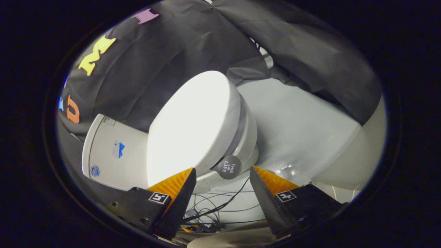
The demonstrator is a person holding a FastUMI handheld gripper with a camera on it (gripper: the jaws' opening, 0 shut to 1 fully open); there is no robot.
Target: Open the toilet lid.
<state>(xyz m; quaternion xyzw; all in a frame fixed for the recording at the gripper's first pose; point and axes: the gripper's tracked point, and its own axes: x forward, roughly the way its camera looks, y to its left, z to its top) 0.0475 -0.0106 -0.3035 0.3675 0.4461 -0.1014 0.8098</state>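
Just ahead of fingers: toilet lid, white, looks down on bowl, whole toilet seen tilted. Round dark knob sticks out at lid's front edge, sits between fingertips, slightly beyond them, nearer left one. Gripper spread wide, holding nothing, neither finger touching knob or lid. Tank beside lid, beyond left finger. Cables on floor below. Step, judged: approach, pre-grasp. Next move calls for: advance so knob sits between pads, close, then swing lid toward tank.
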